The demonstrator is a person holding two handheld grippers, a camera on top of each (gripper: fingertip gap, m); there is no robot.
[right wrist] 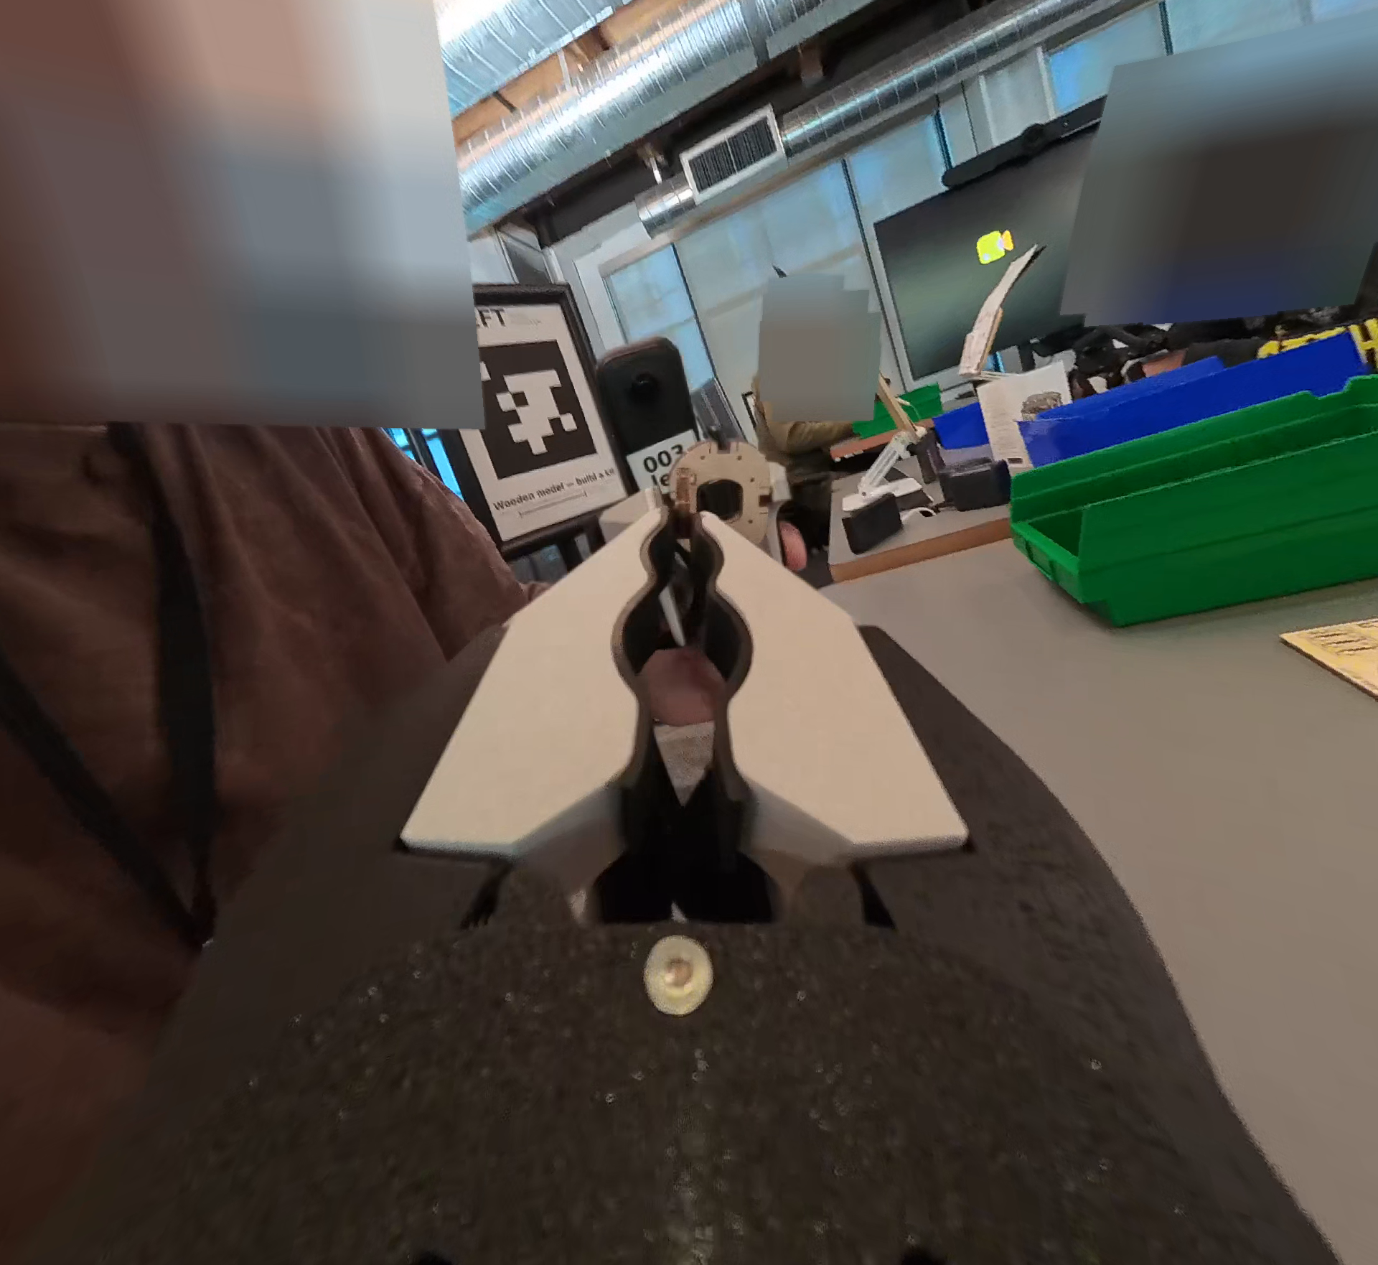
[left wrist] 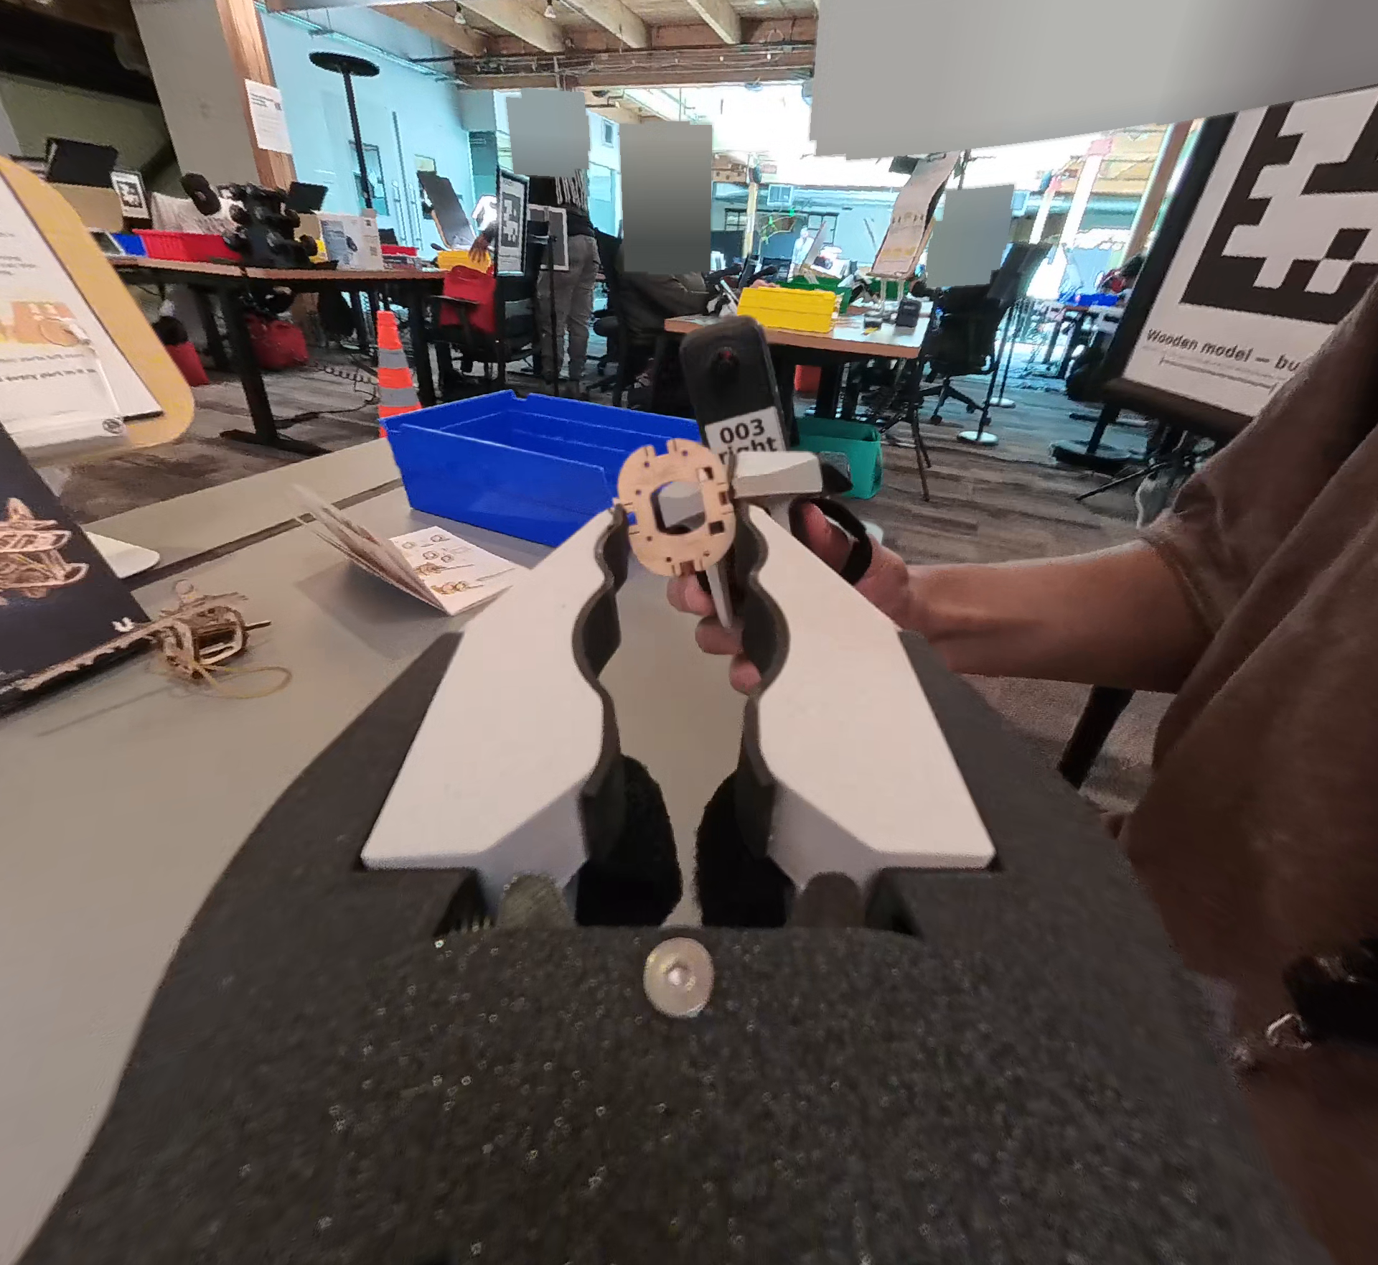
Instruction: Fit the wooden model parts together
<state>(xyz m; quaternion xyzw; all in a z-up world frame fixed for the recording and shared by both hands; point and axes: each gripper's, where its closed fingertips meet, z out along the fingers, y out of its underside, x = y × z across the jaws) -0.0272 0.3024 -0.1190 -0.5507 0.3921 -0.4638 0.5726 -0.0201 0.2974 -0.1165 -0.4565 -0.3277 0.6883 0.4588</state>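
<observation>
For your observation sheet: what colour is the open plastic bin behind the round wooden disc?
Blue; the open plastic bin shows best in the left wrist view.

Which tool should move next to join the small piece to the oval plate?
Right. The right tool pinches the small piece, aimed at the oval plate close ahead. The left tool grips that plate by its edges, so it likely best holds steady.

Before us, pale raw wood of the oval plate [left wrist: 677,512], matt grey worktop [left wrist: 149,782], glossy blue plastic bin [left wrist: 514,461].
</observation>
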